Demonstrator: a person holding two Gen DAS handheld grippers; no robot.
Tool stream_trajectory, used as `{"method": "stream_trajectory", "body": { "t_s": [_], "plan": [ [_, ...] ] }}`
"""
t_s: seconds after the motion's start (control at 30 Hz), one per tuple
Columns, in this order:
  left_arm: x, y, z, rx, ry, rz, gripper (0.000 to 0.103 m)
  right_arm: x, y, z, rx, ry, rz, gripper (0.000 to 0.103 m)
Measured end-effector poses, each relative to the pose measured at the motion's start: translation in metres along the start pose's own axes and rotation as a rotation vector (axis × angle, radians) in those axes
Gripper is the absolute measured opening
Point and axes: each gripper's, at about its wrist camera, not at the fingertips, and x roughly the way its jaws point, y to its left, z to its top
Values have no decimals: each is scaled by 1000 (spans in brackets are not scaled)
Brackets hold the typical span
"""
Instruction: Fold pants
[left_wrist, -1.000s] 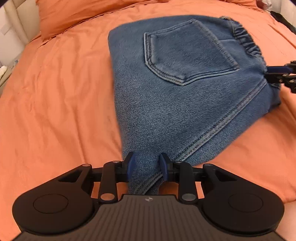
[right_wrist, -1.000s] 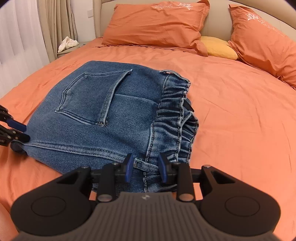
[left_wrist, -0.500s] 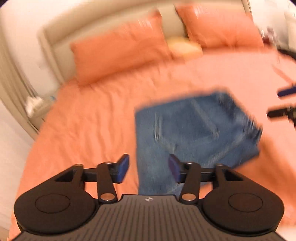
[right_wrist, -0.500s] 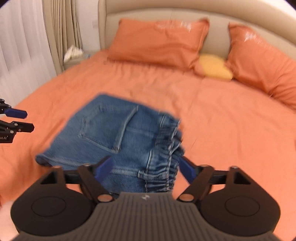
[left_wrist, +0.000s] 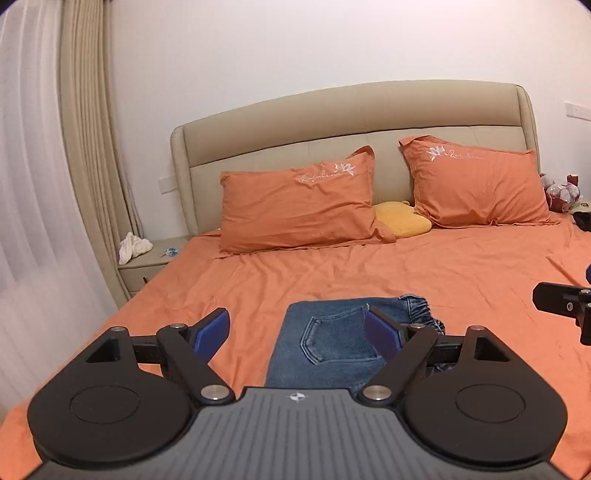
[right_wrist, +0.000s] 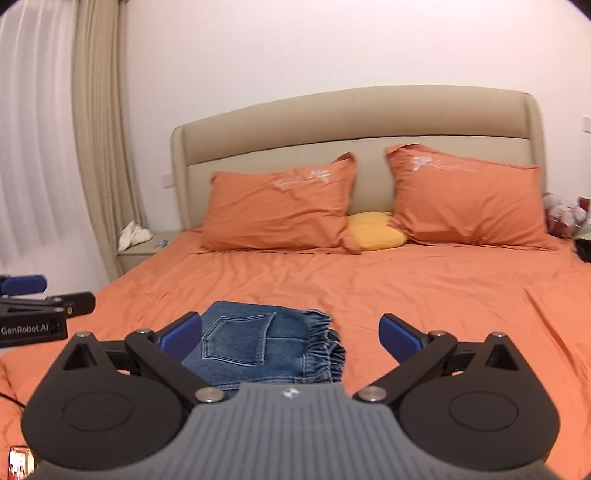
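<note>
Now your left gripper (left_wrist: 297, 334) and right gripper (right_wrist: 290, 334) hover above the near end of the orange bed (left_wrist: 461, 273), jaws opening with nothing between them; the folded jeans (right_wrist: 258, 343) lie below, just ahead, roughly between both, waistband rightward.

Pants (right_wrist: 258, 343): folded blue denim, back pocket up, elastic waistband on its right edge; lying flat on the bed, apart from both grippers.
Right gripper (right_wrist: 291, 334): above the pants' near edge, jaws opening, wide apart, nothing between the blue pads.
Left gripper (right_wrist: 44, 295): left of the pants, off the denim, blue pad and black finger showing.
Bed (right_wrist: 443, 295): orange sheet, pants on its near part.
Pillows (right_wrist: 280, 206): two orange, far beyond the pants, against the beige headboard (right_wrist: 351, 118).
Yellow cushion (right_wrist: 373, 230): between the pillows.
Nightstand (right_wrist: 147, 247): far left of the pants, white cloth on top.
</note>
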Motion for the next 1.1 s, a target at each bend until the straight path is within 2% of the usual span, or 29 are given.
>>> {"method": "stream_trajectory", "body": {
  "t_s": [0.13,0.23,0.33,0.5,1.1],
  "plan": [
    [-6,-5,-12,-14,27,5,97,-18,-3,-17,33,-24,-33,98],
    [0,-9,-24,-33,83,21,97,-16,-3,-28,51,20,-50,98],
    [10,-15,-40,-62,158,-14,97,-10,3,-42,28,61,-50,98],
    [11,-22,-56,-60,217,-21,97,-3,11,-59,-9,110,-76,98],
    [3,-27,-60,-47,237,-15,97,-4,17,-57,-15,104,-55,98]
  ]
}}
